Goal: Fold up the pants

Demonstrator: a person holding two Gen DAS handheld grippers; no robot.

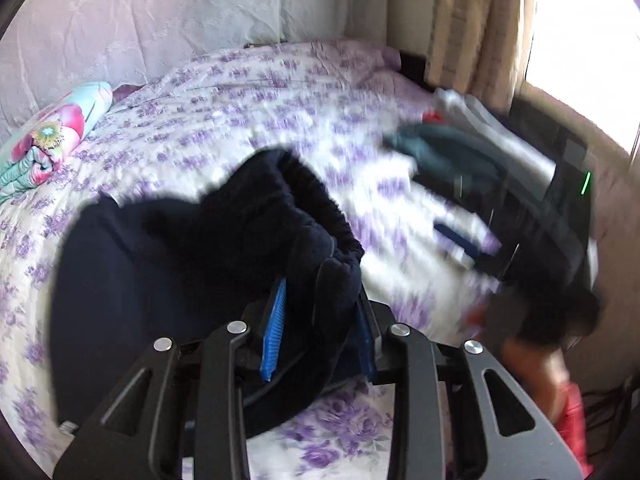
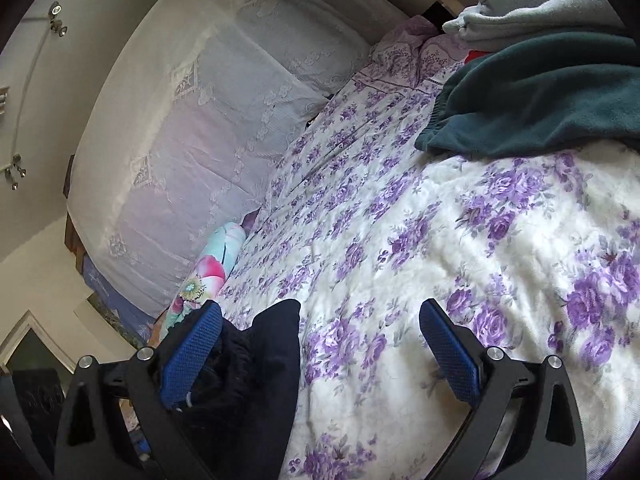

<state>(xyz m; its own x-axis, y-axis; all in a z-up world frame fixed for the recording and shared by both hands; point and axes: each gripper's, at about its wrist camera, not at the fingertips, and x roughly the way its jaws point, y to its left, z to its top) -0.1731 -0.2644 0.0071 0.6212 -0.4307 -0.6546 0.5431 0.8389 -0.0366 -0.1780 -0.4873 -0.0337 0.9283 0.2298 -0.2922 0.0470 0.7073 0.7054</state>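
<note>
Dark navy pants (image 1: 168, 264) lie bunched on the purple-flowered bedspread (image 1: 248, 112). My left gripper (image 1: 320, 332) is shut on their gathered waistband, and the fabric fills the gap between the blue pads (image 1: 274, 332). In the right wrist view the same pants (image 2: 256, 368) show at the lower left, lying against the left finger. My right gripper (image 2: 320, 356) stands wide open over the bedspread (image 2: 400, 240), and its right pad (image 2: 448, 356) touches nothing. Seen from the left wrist, the right side is blurred, with a person's hand (image 1: 536, 364) in it.
Dark green pants (image 2: 540, 100) and a folded grey garment (image 2: 532, 12) lie at the far right of the bed. A rolled flowered blanket (image 2: 208, 272) rests by the white lace cover (image 2: 200, 120). A beige curtain (image 1: 480, 20) hangs by the window.
</note>
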